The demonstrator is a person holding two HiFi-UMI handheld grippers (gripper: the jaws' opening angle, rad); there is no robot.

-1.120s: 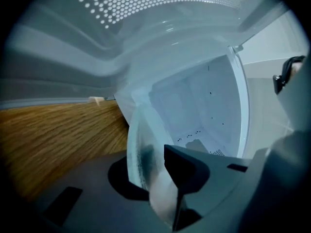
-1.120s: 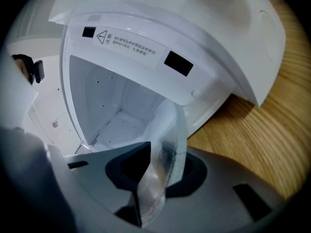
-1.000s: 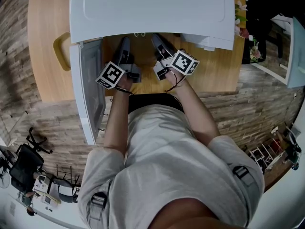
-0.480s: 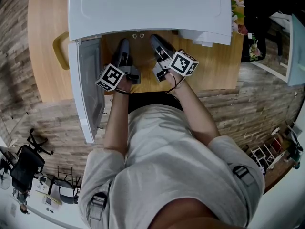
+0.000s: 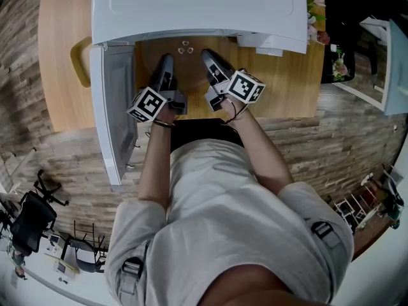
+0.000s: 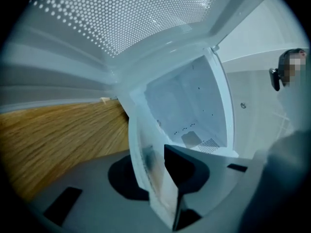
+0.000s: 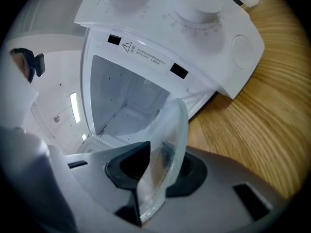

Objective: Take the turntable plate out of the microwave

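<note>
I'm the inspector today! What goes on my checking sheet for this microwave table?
Surface: round wooden table, with the microwave on it.
Job's things: white microwave, door swung open at the left; glass turntable plate at the open front.
Clutter: flowers at the table's far right edge.
Claws: left claw and right claw each shut on the turntable plate's rim.
Cables: thin black cord looped by the right hand.
Surroundings: wood-plank floor; black chair at lower left.
</note>
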